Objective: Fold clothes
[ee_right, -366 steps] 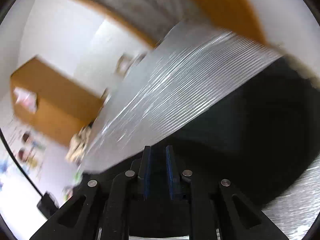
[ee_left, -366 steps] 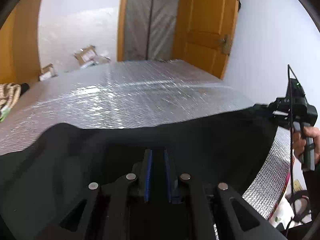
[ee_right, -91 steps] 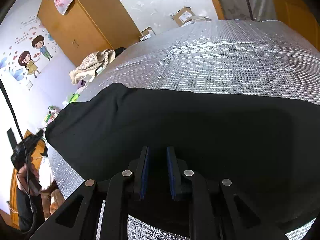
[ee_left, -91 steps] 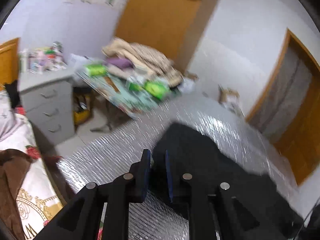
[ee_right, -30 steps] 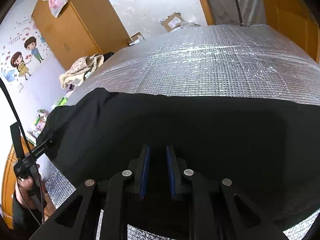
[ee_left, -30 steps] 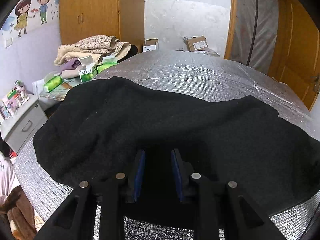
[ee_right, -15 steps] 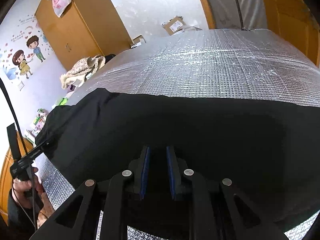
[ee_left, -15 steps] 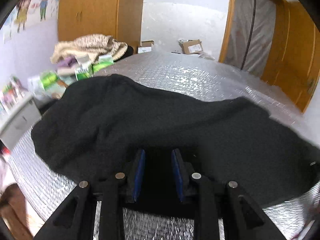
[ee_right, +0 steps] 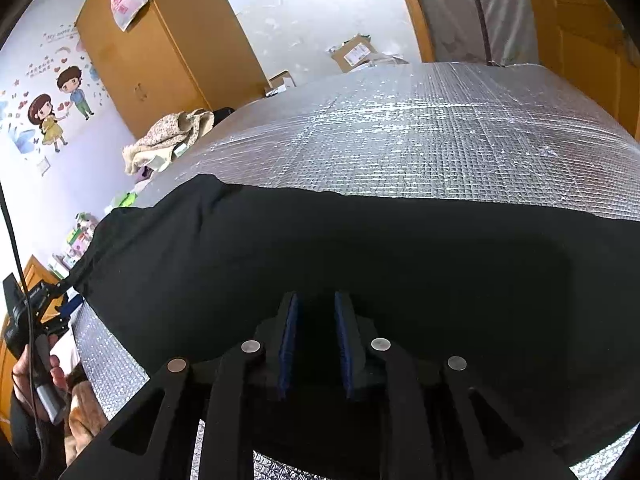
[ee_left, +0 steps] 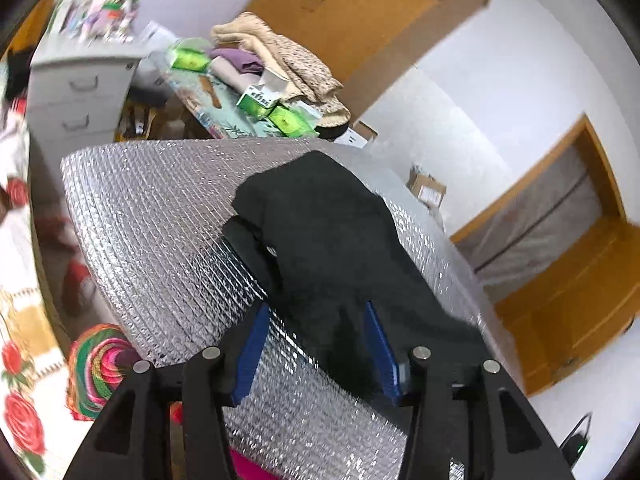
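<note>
A black garment (ee_right: pixel 360 248) lies spread across the near part of the silver foil-covered table (ee_right: pixel 420 132). My right gripper (ee_right: pixel 316 332) is at its near edge with dark cloth pinched between the narrow blue pads; its jaws are easing open slightly. In the left wrist view the garment's left end (ee_left: pixel 332 232) is a folded-over hump on the foil (ee_left: pixel 160 216). My left gripper (ee_left: pixel 316 346) is at that end, its jaws opening wide. Cloth lies between the pads, close to the right pad (ee_left: pixel 380 348) and clear of the left one. A hand (ee_right: pixel 40 376) holding the left gripper's handle shows at the right wrist view's left edge.
Beyond the table's left end stand a side table with green tissue boxes (ee_left: pixel 256 100) and piled blankets (ee_left: pixel 280 52), a grey drawer unit (ee_left: pixel 76 92) and floral bedding (ee_left: pixel 16 360). A wooden wardrobe (ee_right: pixel 160 52), cardboard boxes (ee_right: pixel 356 54) and a wooden door (ee_left: pixel 568 280) stand behind.
The left view has rolled and swung to the garment's left end, and its jaws have spread from a narrow gap to wide. The right gripper has stayed put on the cloth.
</note>
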